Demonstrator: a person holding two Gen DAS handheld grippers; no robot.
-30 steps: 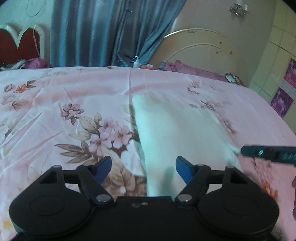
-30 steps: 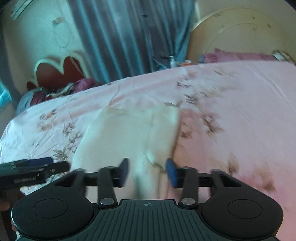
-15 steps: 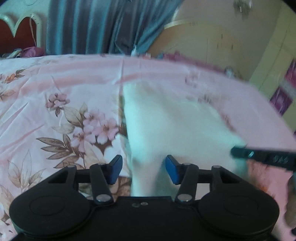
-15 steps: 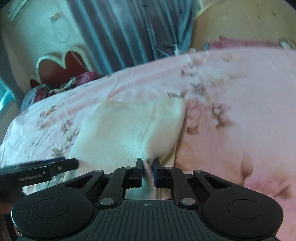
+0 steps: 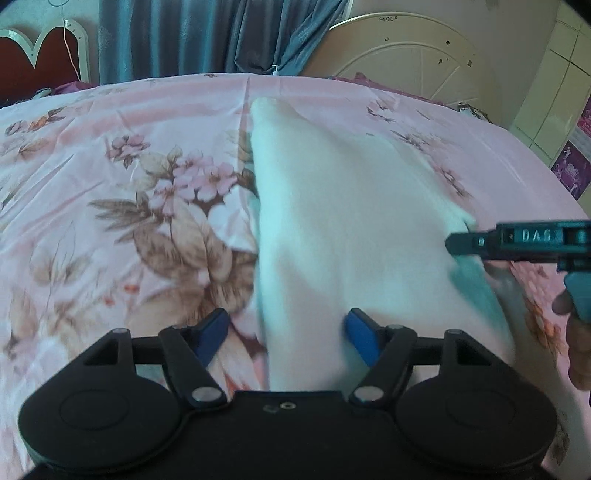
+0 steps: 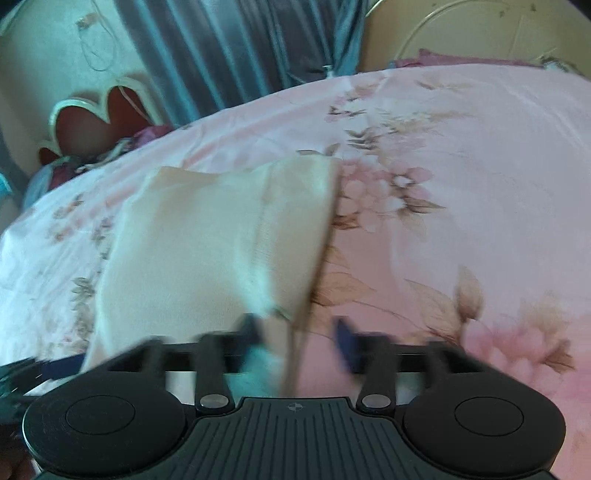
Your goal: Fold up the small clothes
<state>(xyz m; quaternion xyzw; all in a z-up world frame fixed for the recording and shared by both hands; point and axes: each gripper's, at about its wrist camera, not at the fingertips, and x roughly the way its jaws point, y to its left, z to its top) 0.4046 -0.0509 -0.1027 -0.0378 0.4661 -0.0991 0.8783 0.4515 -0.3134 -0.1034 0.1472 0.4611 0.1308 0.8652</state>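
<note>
1 cream garment (image 5: 351, 229) — folded, smooth — on floral bedsheet (image 5: 122, 206).

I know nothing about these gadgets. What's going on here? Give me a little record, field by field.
Setting: a bed with a pink floral sheet
Garment: a small cream cloth, lying flat on the sheet
Left gripper: jaws opening, the cloth's near edge between them, pads not pressing it
Right gripper: blurred, jaws opening, the cloth's near corner between them
Background: blue curtain
</note>
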